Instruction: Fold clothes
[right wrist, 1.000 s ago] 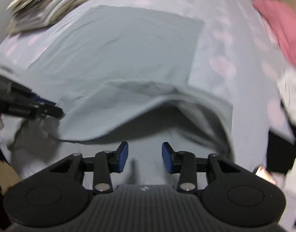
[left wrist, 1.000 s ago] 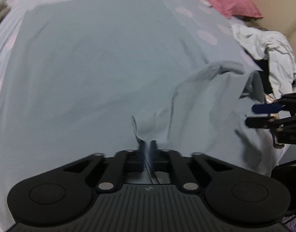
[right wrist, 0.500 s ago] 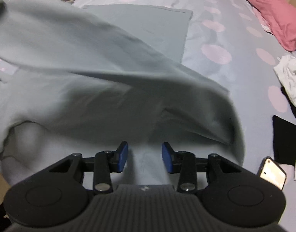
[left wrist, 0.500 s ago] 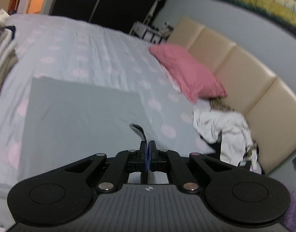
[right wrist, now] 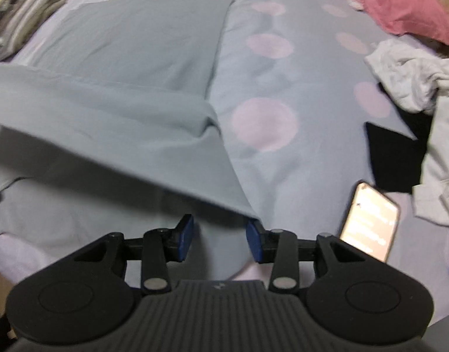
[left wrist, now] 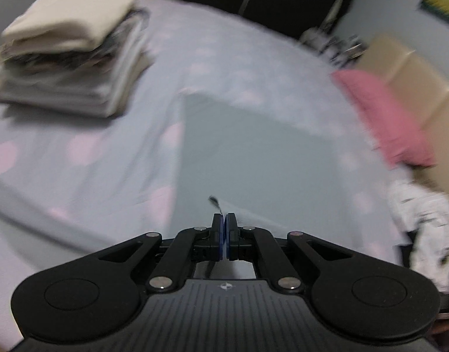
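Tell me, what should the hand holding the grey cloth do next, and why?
Probably carry it on across and lay it down. The left gripper is shut on a pinch of the grey garment, and one layer hangs lifted over the part lying flat on the bed. The right gripper, its fingers opening, holds nothing.

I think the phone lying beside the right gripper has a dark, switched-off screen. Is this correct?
Not quite. The phone does lie beside the right gripper, on the bedspread, but its screen is lit and bright, not dark. The right wrist view shows this.
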`<state>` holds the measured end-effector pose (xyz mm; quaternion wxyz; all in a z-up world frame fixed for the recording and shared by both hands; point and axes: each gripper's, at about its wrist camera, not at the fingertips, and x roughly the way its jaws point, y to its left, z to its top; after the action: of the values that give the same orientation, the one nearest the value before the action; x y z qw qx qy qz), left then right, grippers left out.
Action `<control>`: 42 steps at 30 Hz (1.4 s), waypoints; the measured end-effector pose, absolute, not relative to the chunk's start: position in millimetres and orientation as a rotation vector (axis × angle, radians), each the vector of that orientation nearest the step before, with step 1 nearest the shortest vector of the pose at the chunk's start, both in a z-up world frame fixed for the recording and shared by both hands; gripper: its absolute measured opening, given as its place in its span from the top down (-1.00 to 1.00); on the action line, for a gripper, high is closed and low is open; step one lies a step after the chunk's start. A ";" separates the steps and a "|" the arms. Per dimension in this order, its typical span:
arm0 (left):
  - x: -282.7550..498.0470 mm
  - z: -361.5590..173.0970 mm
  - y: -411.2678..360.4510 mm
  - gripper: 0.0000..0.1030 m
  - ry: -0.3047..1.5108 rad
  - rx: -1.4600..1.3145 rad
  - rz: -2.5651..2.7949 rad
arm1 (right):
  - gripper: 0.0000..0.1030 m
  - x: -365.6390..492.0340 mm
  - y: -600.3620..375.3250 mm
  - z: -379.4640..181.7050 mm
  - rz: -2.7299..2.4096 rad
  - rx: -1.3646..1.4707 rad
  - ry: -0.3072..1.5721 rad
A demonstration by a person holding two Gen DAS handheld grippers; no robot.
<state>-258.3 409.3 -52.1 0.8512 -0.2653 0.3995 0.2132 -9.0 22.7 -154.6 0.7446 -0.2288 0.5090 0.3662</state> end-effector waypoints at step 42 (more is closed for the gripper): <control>-250.9 -99.9 433.0 1.00 0.974 -0.533 0.540 | 0.83 87.0 125.2 -161.9 0.724 -0.383 1.303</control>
<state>-250.9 433.0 -99.9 0.8154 -0.2499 0.4567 0.2534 87.0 125.2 -161.9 0.7182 -0.1733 0.5890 0.3274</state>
